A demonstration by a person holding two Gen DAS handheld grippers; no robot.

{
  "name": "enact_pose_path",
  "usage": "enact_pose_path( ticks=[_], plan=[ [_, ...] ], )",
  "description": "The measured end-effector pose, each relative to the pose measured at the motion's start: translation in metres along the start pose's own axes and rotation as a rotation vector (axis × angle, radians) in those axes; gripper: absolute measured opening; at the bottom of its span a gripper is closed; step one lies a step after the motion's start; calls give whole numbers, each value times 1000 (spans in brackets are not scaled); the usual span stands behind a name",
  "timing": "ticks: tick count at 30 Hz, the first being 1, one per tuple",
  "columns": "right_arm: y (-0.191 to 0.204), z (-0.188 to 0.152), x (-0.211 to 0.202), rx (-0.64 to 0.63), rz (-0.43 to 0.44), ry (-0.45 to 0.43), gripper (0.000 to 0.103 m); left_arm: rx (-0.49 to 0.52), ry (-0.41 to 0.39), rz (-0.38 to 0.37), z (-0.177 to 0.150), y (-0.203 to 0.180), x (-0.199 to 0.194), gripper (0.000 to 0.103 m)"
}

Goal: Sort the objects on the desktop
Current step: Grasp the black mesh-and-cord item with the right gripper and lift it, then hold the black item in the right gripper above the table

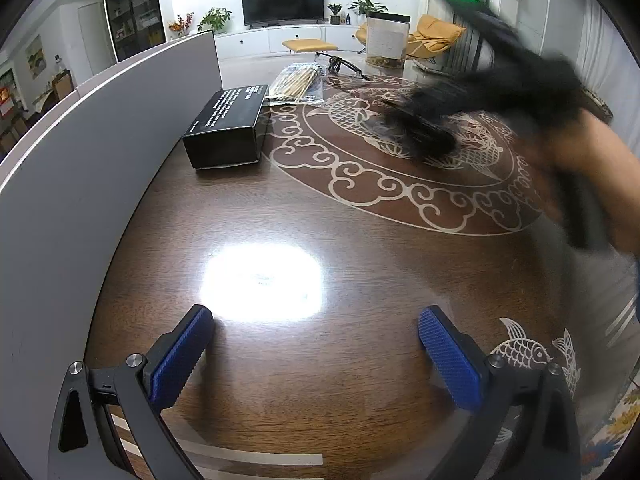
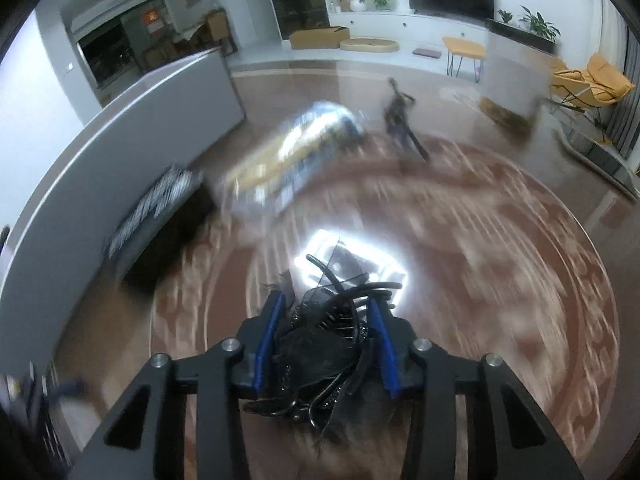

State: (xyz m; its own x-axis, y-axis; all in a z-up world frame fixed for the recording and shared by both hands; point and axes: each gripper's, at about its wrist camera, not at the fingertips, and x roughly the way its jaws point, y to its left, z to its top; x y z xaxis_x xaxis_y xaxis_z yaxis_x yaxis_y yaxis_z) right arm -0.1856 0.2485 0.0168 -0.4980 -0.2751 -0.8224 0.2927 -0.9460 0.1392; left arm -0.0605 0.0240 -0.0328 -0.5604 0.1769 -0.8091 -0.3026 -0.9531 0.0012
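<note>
I note a black box point(image 1: 224, 126) with white print on its top lying flat near the table's point(image 1: 320, 260) left edge, just beside the grey panel standing along that edge. Beyond it, toward the far edge, a clear bag of pale sticks point(image 1: 298, 82) lies flat, and dark-framed glasses point(image 1: 342, 66) rest just right of the bag. A black, lacy, wiry bundle point(image 2: 328, 344) sits clamped between my right gripper's point(image 2: 330, 316) blue pads over the table's patterned centre.

Right gripper point(image 1: 424, 128), black box point(image 2: 160, 216) motion-blurred.
</note>
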Motion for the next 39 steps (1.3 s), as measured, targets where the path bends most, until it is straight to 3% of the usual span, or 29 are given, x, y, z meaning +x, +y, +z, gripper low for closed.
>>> enact_pose_path(
  ticks=[7,9,10,17,21,25,39],
  plan=[
    [-9,-105,-69,-41,-89,-33,47,-3,-5,2,-1,2,0,103],
    [-6,-119,-77,-39,-111,-44,69,-3,-6,2,-1,2,0,103],
    [-9,-123,-79,-34,-113,-48,73,-3,-7,2,-1,2,-1,103],
    [-2,-127,-74,-49,-145,-61,85,-4,-11,4,-1,1,-1,103],
    [-1,-124,-68,-41,-153,-47,98,-4,-11,3,-1,1,-1,103],
    [-4,-124,-67,-26,-162,-40,103,-4,-11,3,-1,1,-1,103],
    [-4,-124,-66,-22,-163,-35,103,-4,-11,3,-1,1,-1,103]
  ],
)
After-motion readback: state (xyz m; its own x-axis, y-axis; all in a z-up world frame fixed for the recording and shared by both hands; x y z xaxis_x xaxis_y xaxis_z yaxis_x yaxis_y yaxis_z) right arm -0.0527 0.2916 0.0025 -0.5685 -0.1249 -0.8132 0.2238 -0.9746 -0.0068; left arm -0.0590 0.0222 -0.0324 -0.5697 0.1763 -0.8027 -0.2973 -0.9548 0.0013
